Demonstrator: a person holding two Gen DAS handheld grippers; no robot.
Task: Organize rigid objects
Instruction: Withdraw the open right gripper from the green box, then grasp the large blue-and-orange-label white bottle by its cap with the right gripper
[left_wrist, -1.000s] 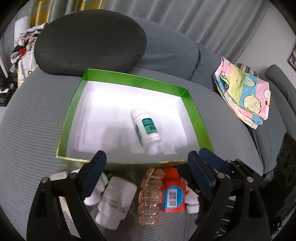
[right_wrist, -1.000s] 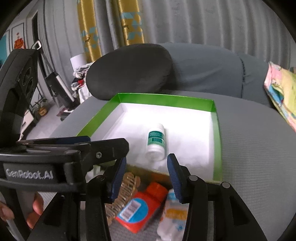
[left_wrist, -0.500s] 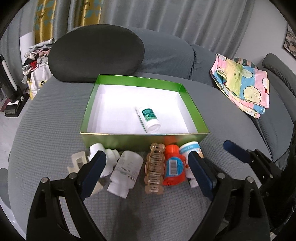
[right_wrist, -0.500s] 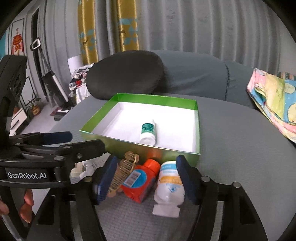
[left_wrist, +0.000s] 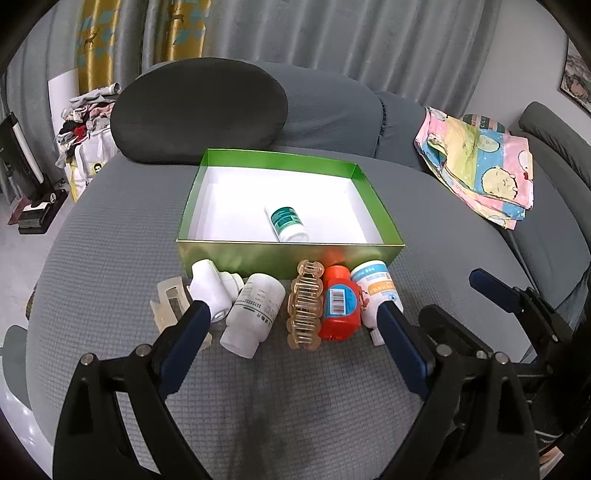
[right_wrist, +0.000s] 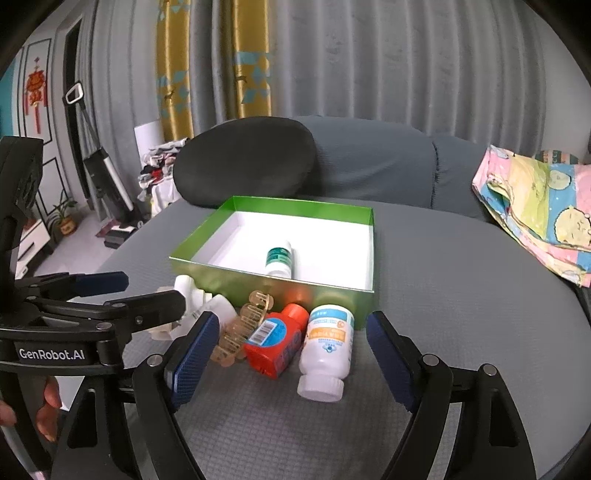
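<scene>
A green box (left_wrist: 280, 162) with a white inside lies on the grey sofa seat. One green-labelled white bottle (left_wrist: 288, 223) lies inside it. In front of the box lie a small white bottle (left_wrist: 207, 286), a larger white bottle (left_wrist: 253, 314), an amber hair clip (left_wrist: 304, 308), a red bottle (left_wrist: 340, 306) and a blue-and-orange-labelled bottle (left_wrist: 376, 291). My left gripper (left_wrist: 292, 308) hovers open, short of this row, holding nothing. My right gripper (right_wrist: 291, 319) has its jaws opening, with the red bottle (right_wrist: 275, 339) and the labelled bottle (right_wrist: 327, 347) lying beyond them, untouched.
A dark cushion (left_wrist: 199, 110) leans behind the box. A folded colourful cloth (left_wrist: 480, 170) lies at the right on the sofa. A beige clip (left_wrist: 168, 302) lies at the row's left end. Clothes (left_wrist: 88, 114) are piled beyond the sofa's left edge. A person's hand (right_wrist: 48, 406) grips the left tool.
Both grippers have drawn back from the box, so the whole row of objects now shows. The right jaws have spread much wider. The bottle in the box has not moved.
</scene>
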